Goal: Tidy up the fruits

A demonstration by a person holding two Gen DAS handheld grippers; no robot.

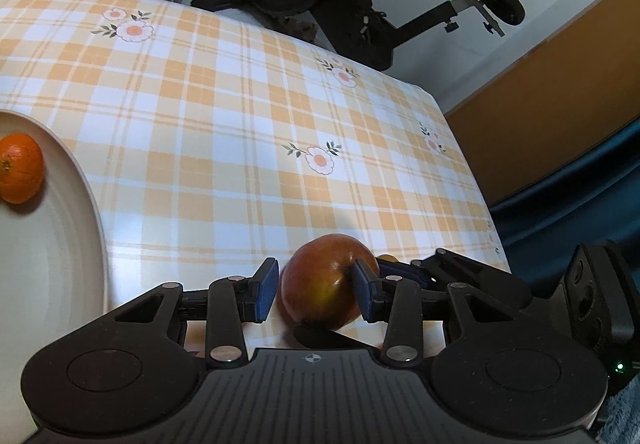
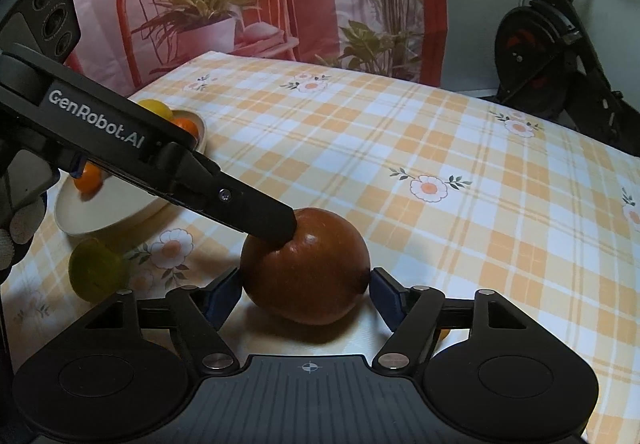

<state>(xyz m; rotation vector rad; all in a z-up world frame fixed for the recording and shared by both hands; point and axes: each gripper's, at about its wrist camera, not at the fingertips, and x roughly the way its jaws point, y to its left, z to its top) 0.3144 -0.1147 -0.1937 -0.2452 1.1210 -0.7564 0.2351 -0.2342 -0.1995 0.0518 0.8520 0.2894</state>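
Both hand-held grippers tilted down at a red apple [image 2: 306,264] on the table [image 2: 460,147], near its edge. The left hand-held gripper [image 1: 316,290] pinched the apple's top. The right hand-held gripper [image 2: 306,292] flanked the apple, pads seemingly just clear. Beyond the apple, bare cloth. Left of it, the bowl [image 2: 116,215] sat half hidden.

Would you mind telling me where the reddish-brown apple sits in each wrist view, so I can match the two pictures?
Left wrist view: the apple is at bottom centre, between the left gripper's blue pads.
Right wrist view: the apple is at lower centre, between the right gripper's pads.
Shared landmark: the cream plate with an orange.
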